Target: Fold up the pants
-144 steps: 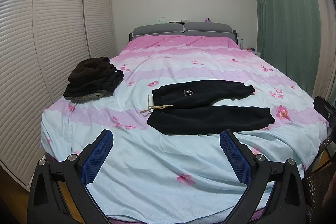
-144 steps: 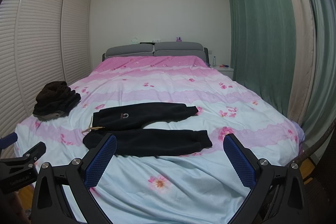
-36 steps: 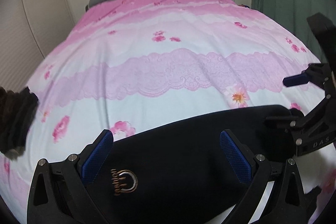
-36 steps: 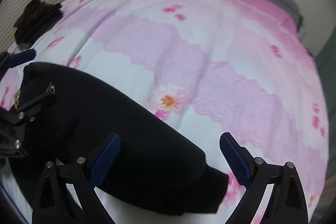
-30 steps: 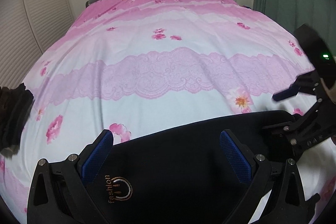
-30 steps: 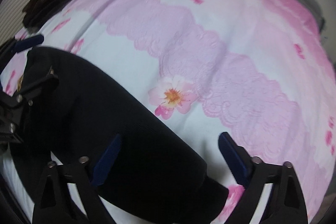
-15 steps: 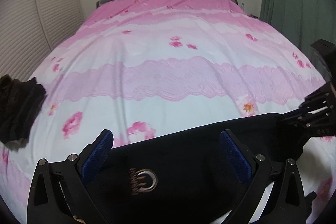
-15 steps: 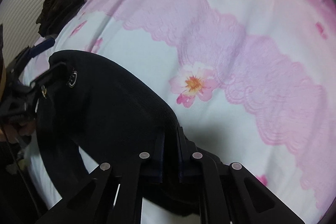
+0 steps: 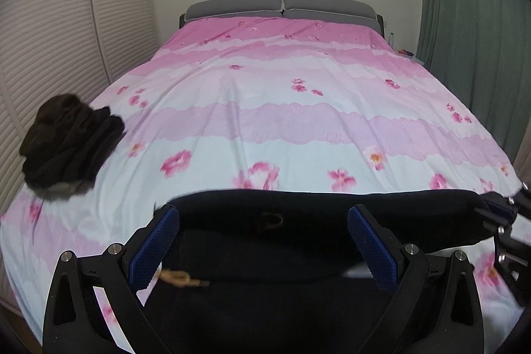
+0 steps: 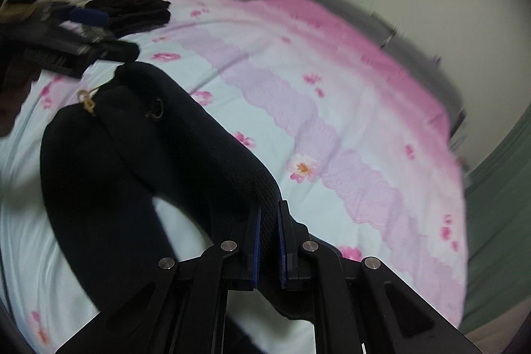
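Two blue pads of the left gripper [image 9: 262, 246] stand wide apart over the waist of the black pants [image 9: 298, 254] on the bed [image 9: 265, 135], gripping nothing; the near leg is cut off. Right view: the right gripper [image 10: 268, 241] pinches a leg cuff, lifted for folding, though blur hides detail.

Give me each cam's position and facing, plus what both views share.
Left wrist: rides the left tongs, open, low over the black pants, facing up the bed to the grey headboard.
Right wrist: rides the right tongs, shut on a pant leg cuff, tilted, facing across the bed; left tongs show top left.
Shared: pants, tan drawstring, dark clothes pile, bedspread.
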`<act>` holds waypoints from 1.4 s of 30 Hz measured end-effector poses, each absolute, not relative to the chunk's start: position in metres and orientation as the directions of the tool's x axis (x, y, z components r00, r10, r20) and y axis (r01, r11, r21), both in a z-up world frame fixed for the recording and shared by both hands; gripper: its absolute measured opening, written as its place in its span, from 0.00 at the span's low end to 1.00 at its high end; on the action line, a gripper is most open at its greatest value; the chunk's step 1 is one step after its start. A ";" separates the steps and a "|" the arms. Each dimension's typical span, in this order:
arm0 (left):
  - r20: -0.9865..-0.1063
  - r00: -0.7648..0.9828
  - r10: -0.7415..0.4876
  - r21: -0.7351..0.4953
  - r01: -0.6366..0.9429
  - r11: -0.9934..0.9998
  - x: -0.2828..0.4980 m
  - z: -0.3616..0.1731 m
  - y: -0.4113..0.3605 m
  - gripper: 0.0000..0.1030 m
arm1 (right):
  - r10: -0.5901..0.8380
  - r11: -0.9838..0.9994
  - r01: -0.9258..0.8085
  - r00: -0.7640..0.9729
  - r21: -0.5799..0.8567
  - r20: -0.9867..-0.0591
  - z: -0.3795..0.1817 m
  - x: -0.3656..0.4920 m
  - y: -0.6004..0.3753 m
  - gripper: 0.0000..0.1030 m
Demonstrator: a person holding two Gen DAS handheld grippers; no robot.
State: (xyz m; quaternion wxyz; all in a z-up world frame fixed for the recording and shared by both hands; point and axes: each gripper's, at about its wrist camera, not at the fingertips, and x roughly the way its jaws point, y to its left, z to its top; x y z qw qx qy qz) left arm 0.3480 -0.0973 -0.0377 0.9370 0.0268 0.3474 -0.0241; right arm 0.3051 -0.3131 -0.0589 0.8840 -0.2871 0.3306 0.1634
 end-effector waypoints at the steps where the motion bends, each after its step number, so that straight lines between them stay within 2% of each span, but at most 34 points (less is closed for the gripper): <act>1: -0.652 0.757 -0.023 0.033 0.059 0.998 0.339 -0.039 -0.095 1.00 | 0.083 0.769 -0.462 0.758 -0.442 -0.646 -0.062 0.288 -0.308 0.08; 5: -0.650 0.760 -0.018 0.027 0.047 0.999 0.307 -0.047 -0.091 1.00 | 0.038 0.732 -0.397 0.835 -0.554 -0.549 -0.079 0.229 -0.299 0.08; 9: -0.671 0.741 -0.021 0.032 0.057 0.998 0.283 -0.071 -0.099 1.00 | 0.018 0.709 -0.367 0.863 -0.603 -0.504 -0.110 0.183 -0.300 0.08; 15: -0.696 0.718 -0.029 0.059 0.097 0.994 0.256 -0.102 -0.117 1.00 | -0.011 0.669 -0.403 0.835 -0.625 -0.550 -0.163 0.162 -0.301 0.08; 25: -0.695 0.718 -0.034 0.055 0.101 0.993 0.242 -0.123 -0.119 1.00 | -0.033 0.627 -0.447 0.803 -0.638 -0.596 -0.192 0.157 -0.291 0.10; 28: -0.701 0.713 -0.031 0.053 0.095 0.994 0.241 -0.125 -0.116 1.00 | -0.056 0.646 -0.402 0.823 -0.649 -0.565 -0.190 0.154 -0.294 0.21; 30: -0.697 0.716 -0.040 0.043 0.098 0.994 0.240 -0.122 -0.114 1.00 | -0.077 0.678 -0.352 0.839 -0.646 -0.539 -0.188 0.146 -0.295 0.61; 32: -0.685 0.727 -0.046 0.038 0.099 0.994 0.238 -0.116 -0.115 1.00 | -0.062 0.749 -0.307 0.850 -0.587 -0.523 -0.171 0.140 -0.304 0.72; 33: -0.680 0.731 -0.050 0.035 0.100 0.994 0.238 -0.114 -0.115 1.00 | -0.053 0.792 -0.282 0.852 -0.541 -0.521 -0.161 0.137 -0.310 0.72; 38: -0.638 0.768 -0.060 0.037 0.108 0.993 0.230 -0.103 -0.121 1.00 | -0.028 0.969 -0.123 0.807 -0.215 -0.590 -0.132 0.139 -0.361 0.72; 40: -0.633 0.772 -0.062 0.047 0.118 0.992 0.229 -0.104 -0.125 1.00 | 0.007 0.998 -0.042 0.782 -0.042 -0.623 -0.129 0.145 -0.390 0.72; 41: -0.636 0.769 -0.065 0.049 0.124 0.991 0.229 -0.105 -0.128 1.00 | 0.025 1.000 -0.016 0.776 0.020 -0.631 -0.130 0.147 -0.400 0.70; 42: -0.638 0.767 -0.068 0.048 0.128 0.991 0.229 -0.106 -0.130 1.00 | 0.054 0.994 0.017 0.769 0.105 -0.637 -0.132 0.151 -0.414 0.63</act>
